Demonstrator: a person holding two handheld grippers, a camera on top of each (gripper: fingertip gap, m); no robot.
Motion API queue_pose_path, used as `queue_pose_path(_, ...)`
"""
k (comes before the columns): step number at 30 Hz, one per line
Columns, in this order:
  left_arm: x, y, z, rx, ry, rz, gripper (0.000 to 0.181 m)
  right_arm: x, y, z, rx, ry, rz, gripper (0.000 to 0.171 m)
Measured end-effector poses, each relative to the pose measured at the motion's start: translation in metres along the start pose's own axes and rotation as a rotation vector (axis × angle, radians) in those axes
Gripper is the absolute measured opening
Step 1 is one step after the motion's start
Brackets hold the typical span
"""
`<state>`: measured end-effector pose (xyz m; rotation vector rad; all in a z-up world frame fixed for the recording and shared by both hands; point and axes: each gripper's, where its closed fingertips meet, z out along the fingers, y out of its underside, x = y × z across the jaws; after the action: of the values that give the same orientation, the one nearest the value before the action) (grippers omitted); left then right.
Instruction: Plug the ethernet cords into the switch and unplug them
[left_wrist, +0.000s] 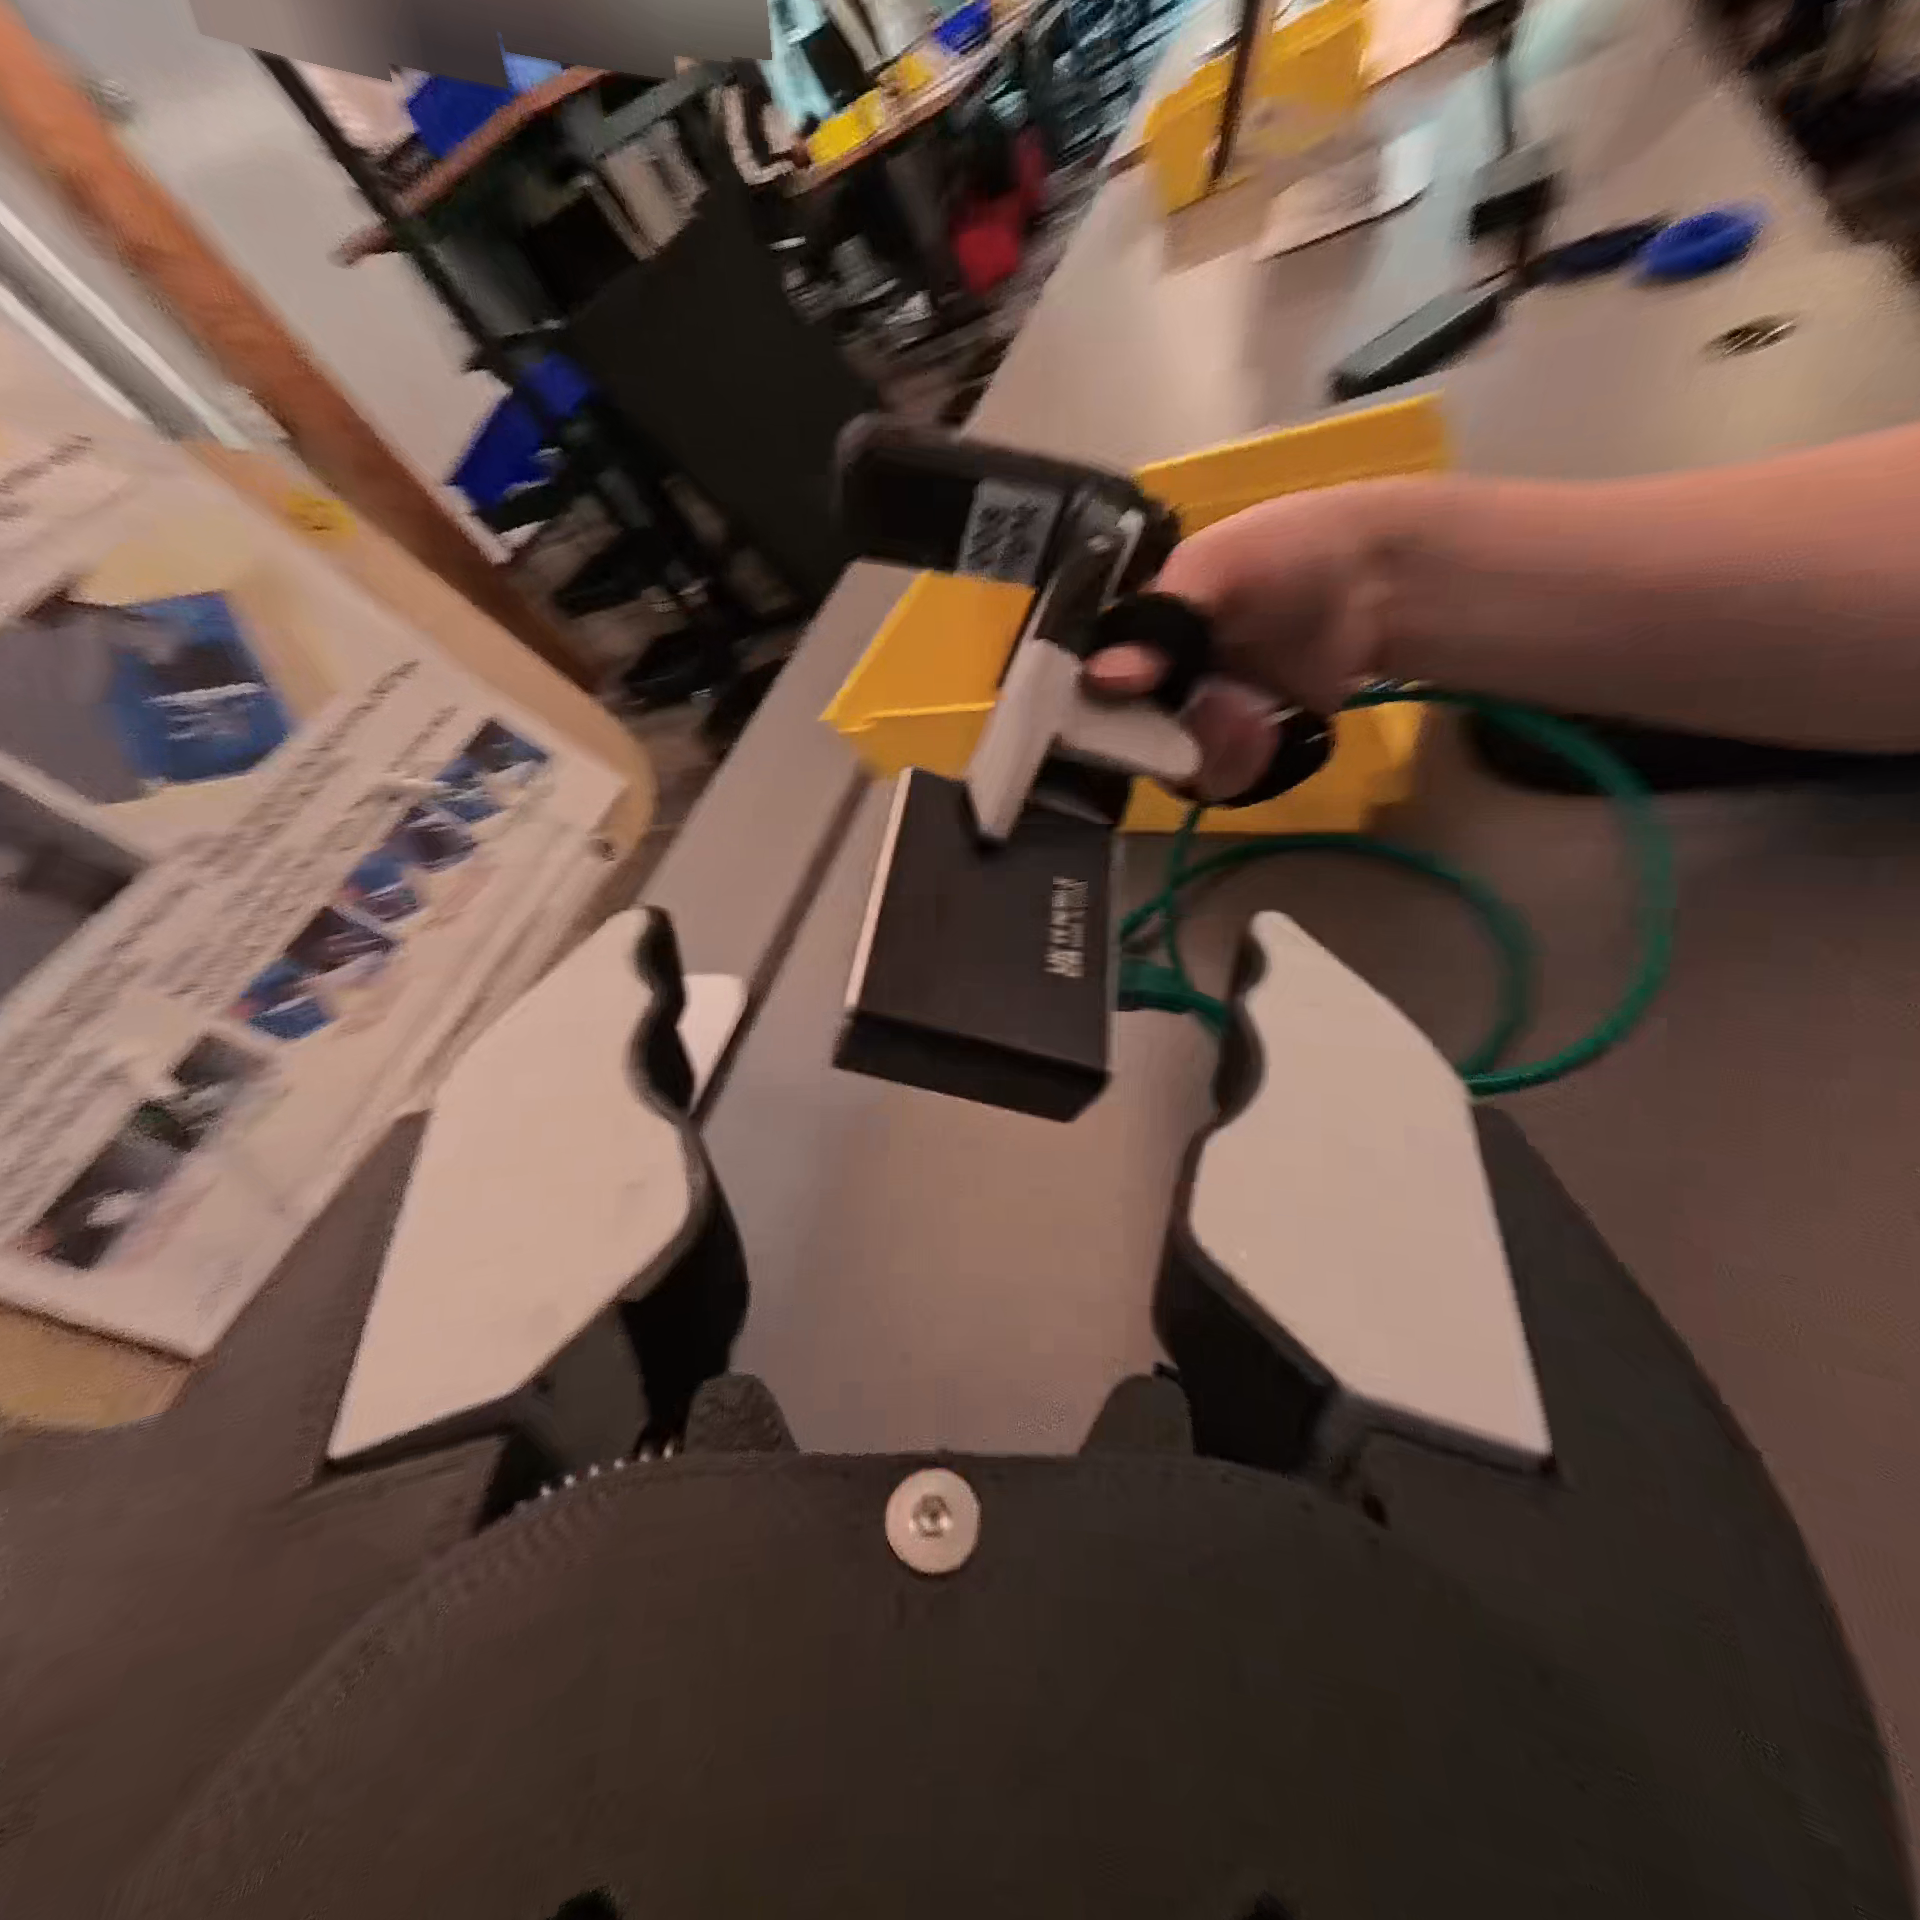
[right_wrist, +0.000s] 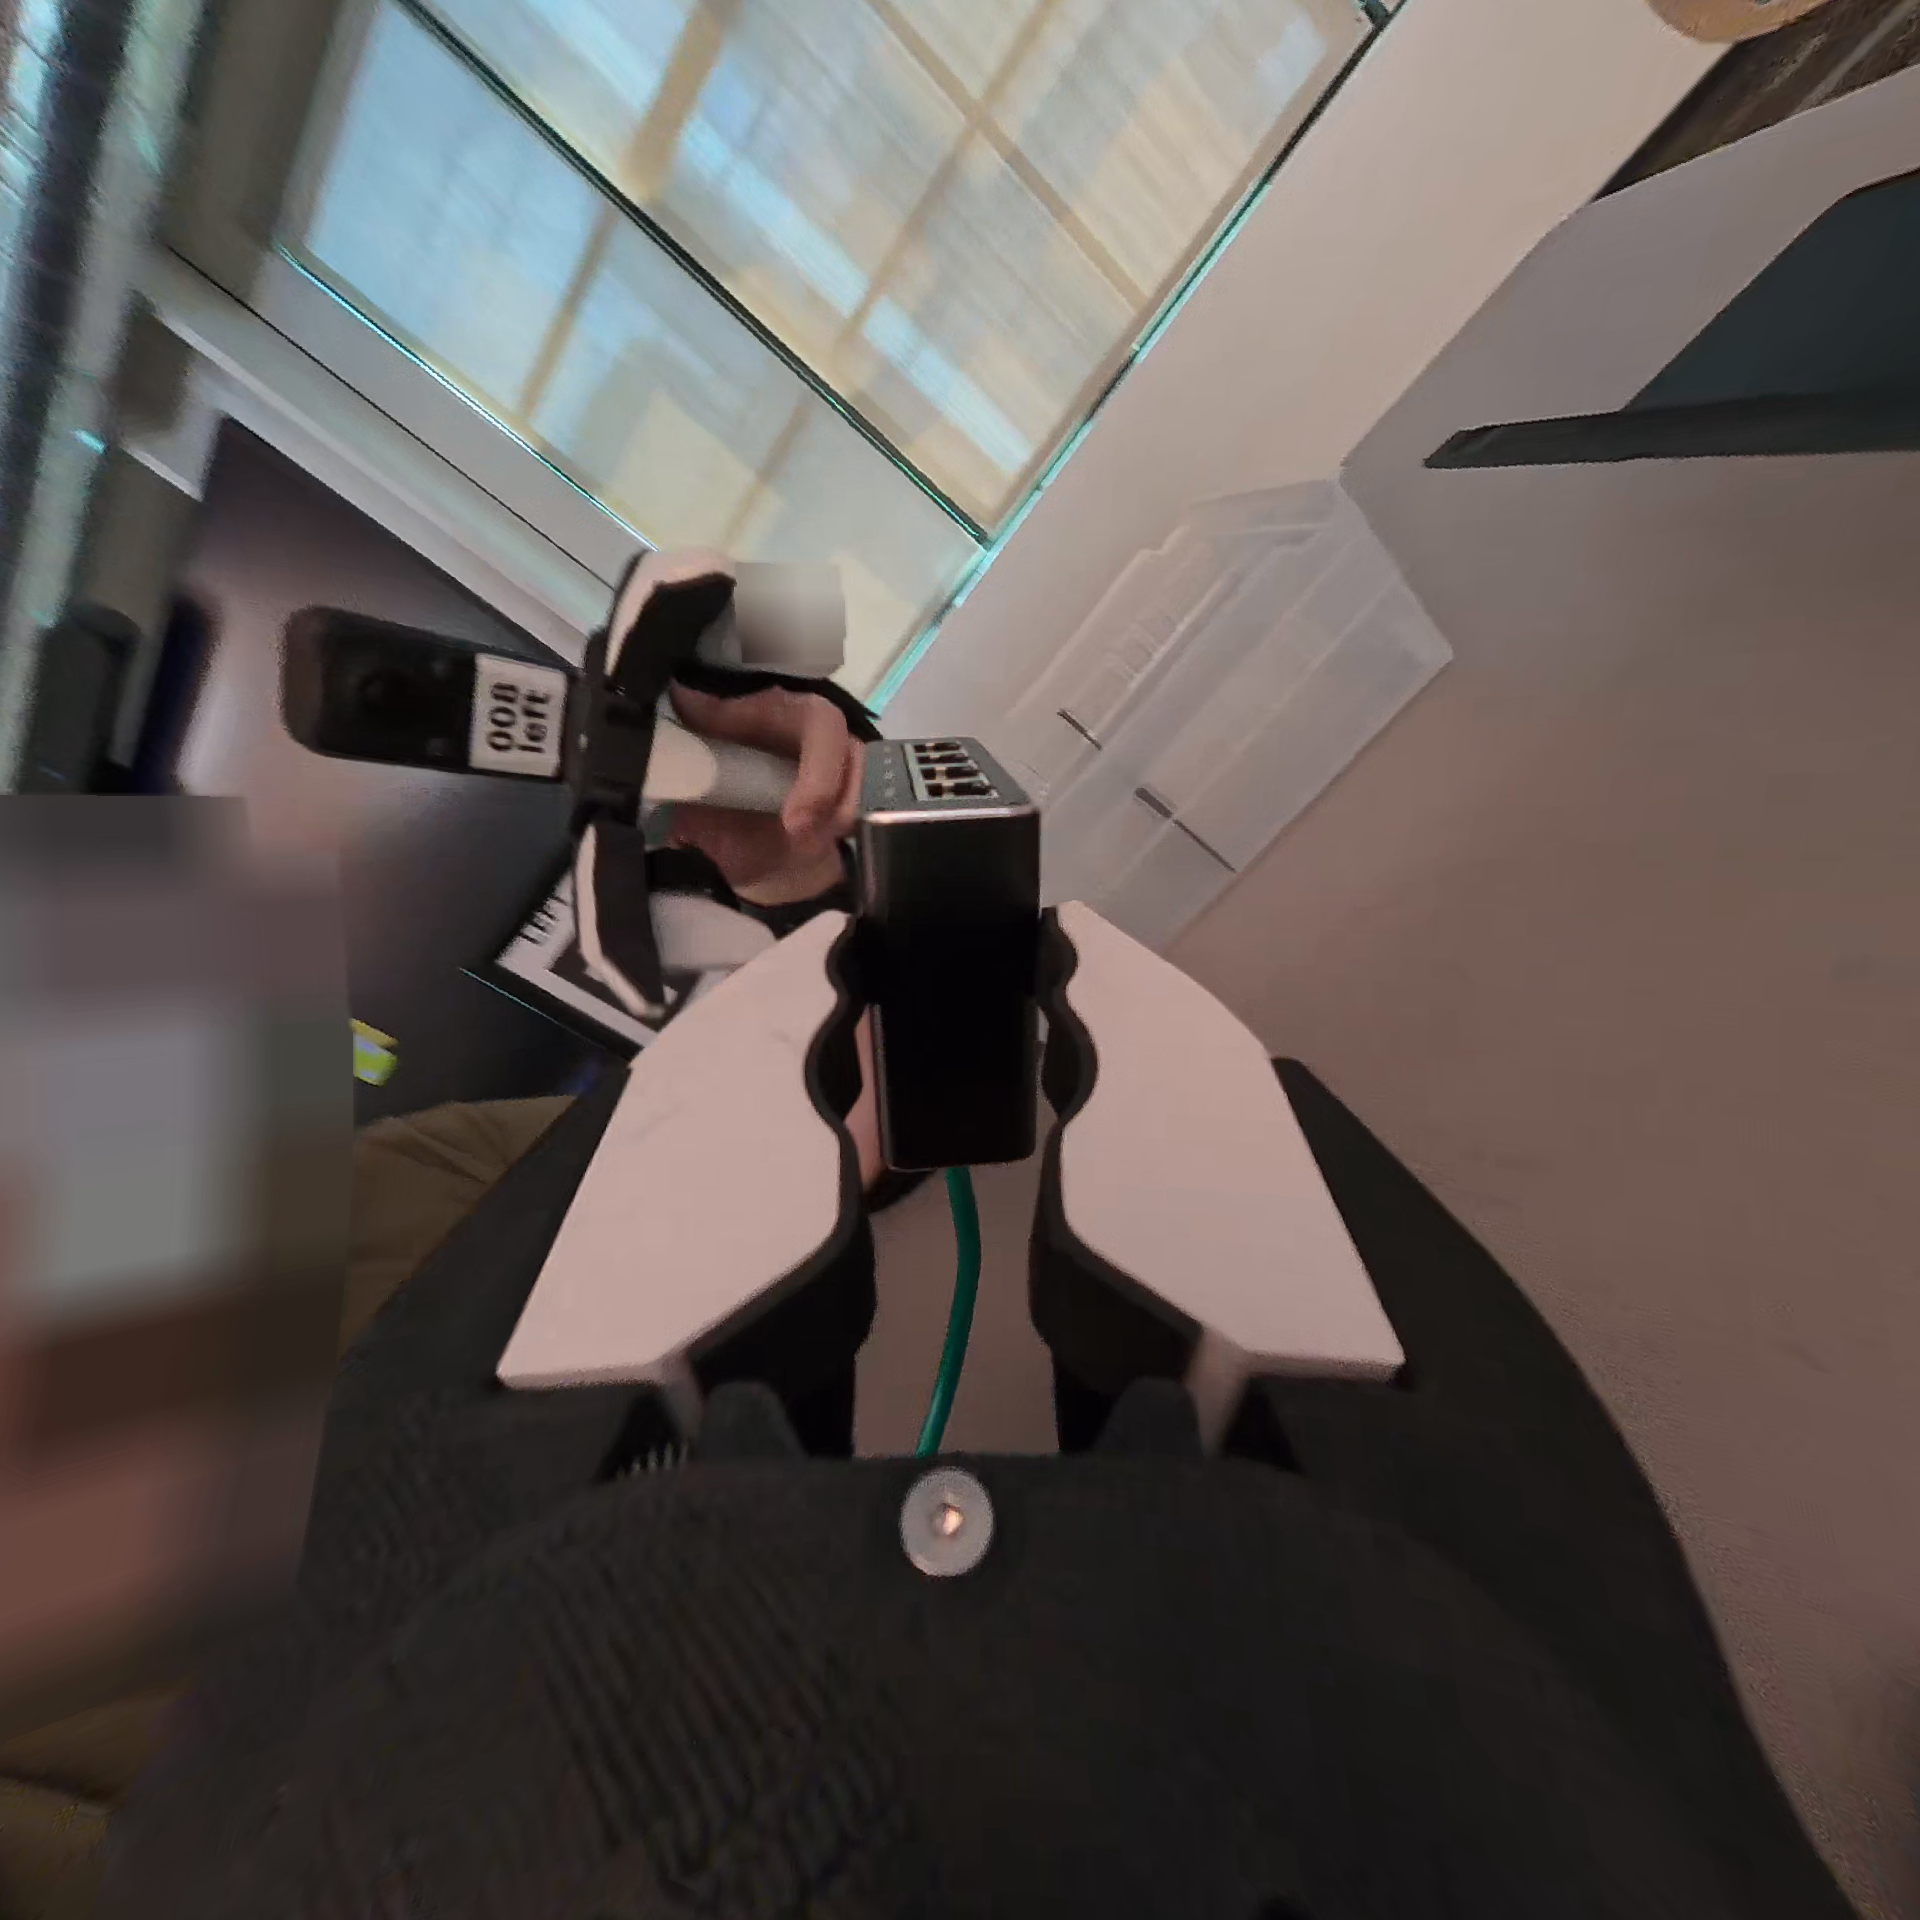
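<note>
Two risks are showing: the right gripper (right_wrist: 945, 1023), jaws closed on one end of the black rectangular metal switch (left_wrist: 982, 961), is holding it above the grey counter (left_wrist: 914, 1247), so it may twist or slip. The left gripper (left_wrist: 951, 1049), jaws spread wide and empty, is waiting. A coiled green ethernet cord (left_wrist: 1507, 935) and yellow plastic bins (left_wrist: 925, 675) are crowding the approach.

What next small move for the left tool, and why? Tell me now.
Probably bring the open, empty left tool to the green ethernet cord's plug beside the switch. The right tool already grips the switch, lifted at a tilt, and the ports visible in the right wrist view look empty.
</note>
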<state>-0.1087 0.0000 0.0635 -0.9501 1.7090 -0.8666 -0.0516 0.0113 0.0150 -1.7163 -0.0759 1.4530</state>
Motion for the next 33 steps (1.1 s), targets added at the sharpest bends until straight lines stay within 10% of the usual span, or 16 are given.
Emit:
queue_pose_path(6, 0.008, 0.011, 0.009, -0.07, 0.001, 0.09, 0.123, -0.02, -0.016, -0.009, 0.118, -0.242, 0.199, 0.031)
queue_pose_path(20, 0.007, 0.016, 0.021, -0.057, 0.016, 0.064, 0.075, -0.024, -0.001, 0.011, 0.052, -0.273, 0.235, 0.031)
queue_pose_path(33, -0.031, 0.045, 0.016, -0.287, -0.087, -0.292, 0.075, -0.027, -0.002, 0.02, -0.094, 0.363, -0.839, 0.068)
